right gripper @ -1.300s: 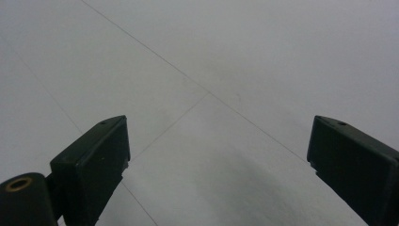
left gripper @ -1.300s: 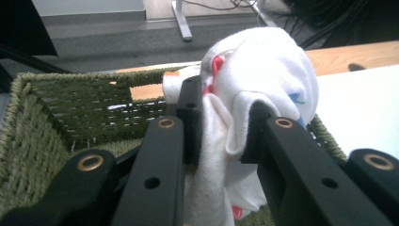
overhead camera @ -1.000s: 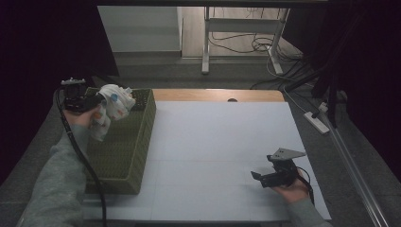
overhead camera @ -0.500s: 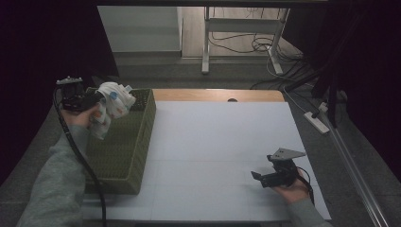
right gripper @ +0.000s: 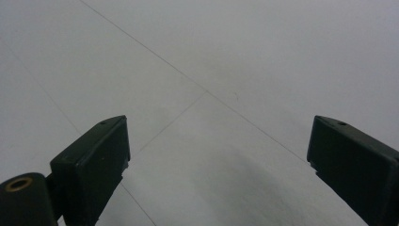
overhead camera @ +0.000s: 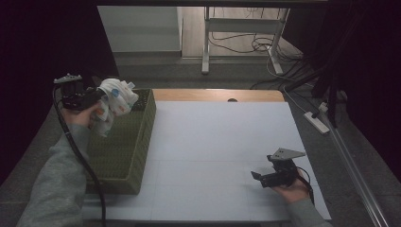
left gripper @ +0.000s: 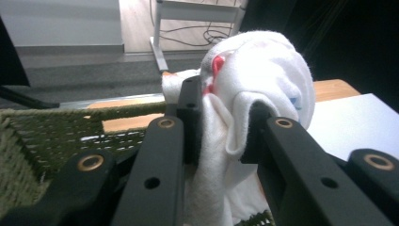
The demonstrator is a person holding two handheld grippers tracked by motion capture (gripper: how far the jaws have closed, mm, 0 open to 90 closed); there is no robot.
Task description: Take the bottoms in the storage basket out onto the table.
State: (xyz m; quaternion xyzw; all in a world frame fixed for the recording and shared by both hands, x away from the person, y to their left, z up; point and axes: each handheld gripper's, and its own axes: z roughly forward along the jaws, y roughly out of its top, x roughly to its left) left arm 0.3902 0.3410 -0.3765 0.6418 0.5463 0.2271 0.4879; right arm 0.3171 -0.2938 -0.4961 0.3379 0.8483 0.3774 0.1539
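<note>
Left gripper [overhead camera: 97,97] clamps white cloth [overhead camera: 115,97] above basket [overhead camera: 142,142] rim.

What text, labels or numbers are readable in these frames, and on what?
None readable.
White bunched cloth in the left hand-held gripper: red and blue marks, too blurred to tell if they are print.
Green woven basket, white table sheet, right hand-held gripper: no writing visible.

My high view looks forward and down over the whole white table [overhead camera: 222,142]. My left gripper view sits close, facing the far floor over the green basket [left gripper: 42,141]. My right gripper view looks closely down at that table [right gripper: 226,61].
</note>
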